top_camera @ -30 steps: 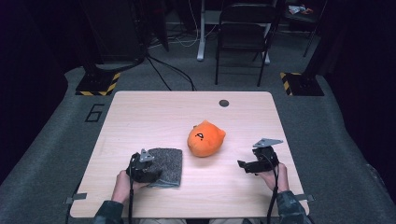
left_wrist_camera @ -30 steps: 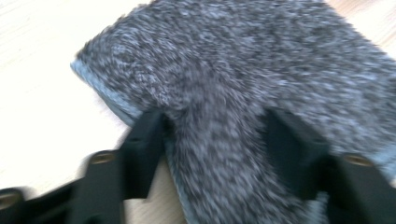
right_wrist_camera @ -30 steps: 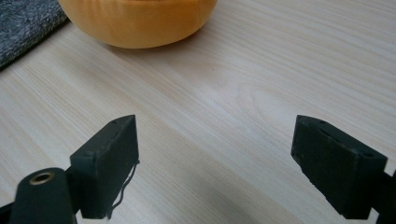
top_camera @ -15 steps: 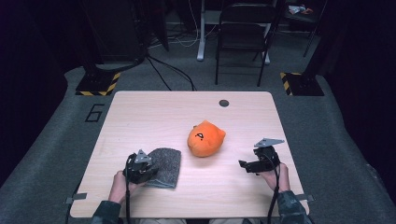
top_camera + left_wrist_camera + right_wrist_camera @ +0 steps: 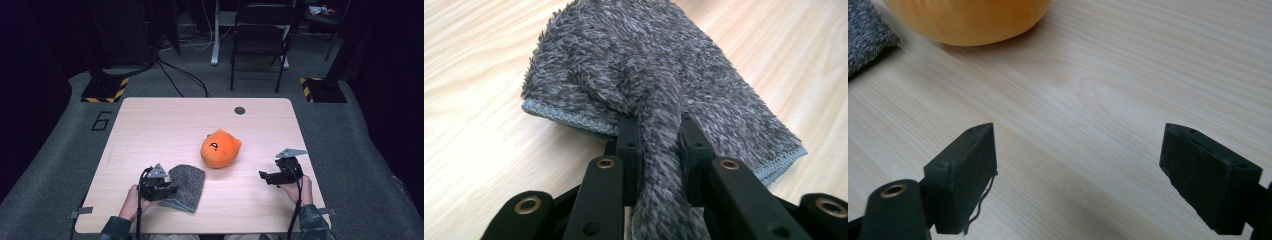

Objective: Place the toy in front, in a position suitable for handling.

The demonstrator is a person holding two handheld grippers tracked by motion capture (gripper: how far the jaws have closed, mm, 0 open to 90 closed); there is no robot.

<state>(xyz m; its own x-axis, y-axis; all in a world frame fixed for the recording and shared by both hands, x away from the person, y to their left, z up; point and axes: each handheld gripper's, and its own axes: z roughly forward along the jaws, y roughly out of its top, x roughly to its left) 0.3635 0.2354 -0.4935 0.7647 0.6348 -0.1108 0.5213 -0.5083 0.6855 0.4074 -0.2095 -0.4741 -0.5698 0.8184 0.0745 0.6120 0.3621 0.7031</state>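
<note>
Fuzzy grey folded cloth (image 5: 186, 186) lies at table's 7 o'clock. A ridge of it is pinched between the just-closed jaws of the left gripper (image 5: 658, 137), likely for lifting. Right gripper (image 5: 1078, 175) held spread wide, empty, at 4 o'clock, clear of the round orange plush toy (image 5: 220, 148).

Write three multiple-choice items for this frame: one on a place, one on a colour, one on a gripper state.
1. Where does the grey cloth lie?
A. near the table's front edge, by the left gripper
B. on top of the plush toy
C. on the chair

2. What colour is the plush toy?
A. blue
B. orange
C. white

3. How does the right gripper stand?
A. shut on the cloth
B. shut on the toy
C. open over bare table

Key: 1 A, the high view shows the cloth beside the left gripper, which pinches a fold of it. 2 B, the toy is orange in the high view. 3 C, the right gripper view shows only wood of the table between the spread jaws.
</note>
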